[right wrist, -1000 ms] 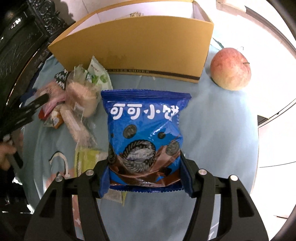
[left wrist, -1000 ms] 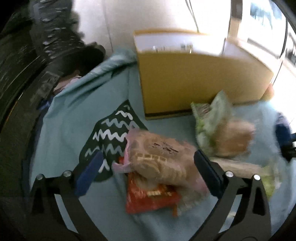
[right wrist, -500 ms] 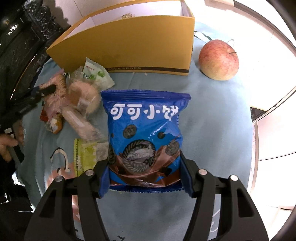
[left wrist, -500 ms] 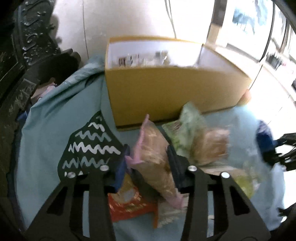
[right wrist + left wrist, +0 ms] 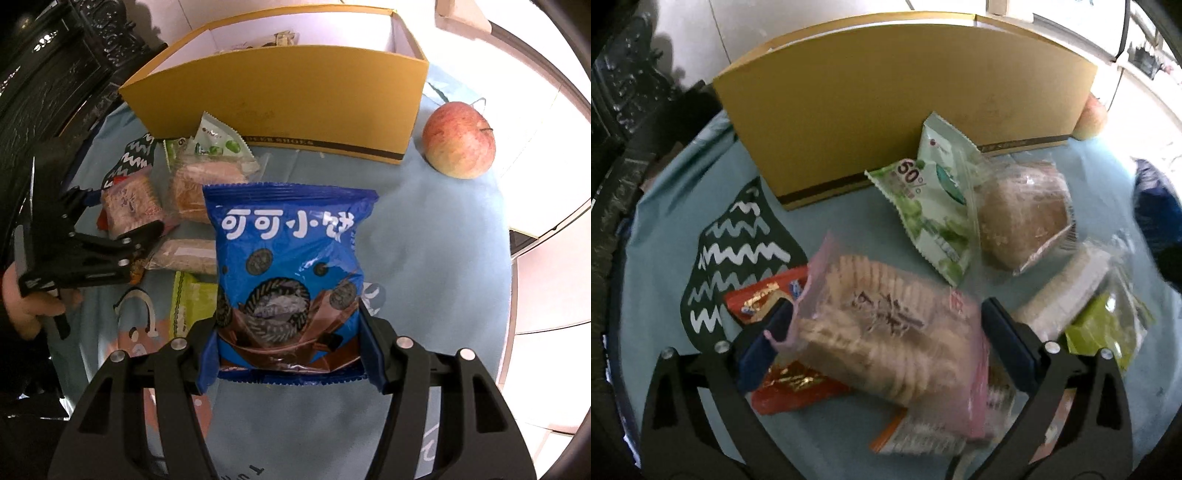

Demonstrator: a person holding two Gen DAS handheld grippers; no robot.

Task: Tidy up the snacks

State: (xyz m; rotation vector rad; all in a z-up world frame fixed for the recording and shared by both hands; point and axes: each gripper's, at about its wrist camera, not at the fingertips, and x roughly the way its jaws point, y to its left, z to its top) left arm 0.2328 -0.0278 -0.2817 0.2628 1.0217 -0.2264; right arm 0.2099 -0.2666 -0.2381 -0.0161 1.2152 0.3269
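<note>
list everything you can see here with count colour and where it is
cardboard box: 1, yellow-brown, open, at the back of the cloth
apple: 1, red-yellow, right of the box
cocoa snack bag: 1, blue, clamped at its lower end in the right tongs
biscuit pack: 1, pink-clear, between the left tongs' opening jaws
red packet: 1, under the biscuit pack
green-white pouch: 1, by the box front
bread bag: 1, clear, right of that pouch
cloth: 1, light blue, under everything
left tongs: black, blue pads
right tongs: black, blue pads
hand: on the left tongs' handle
</note>
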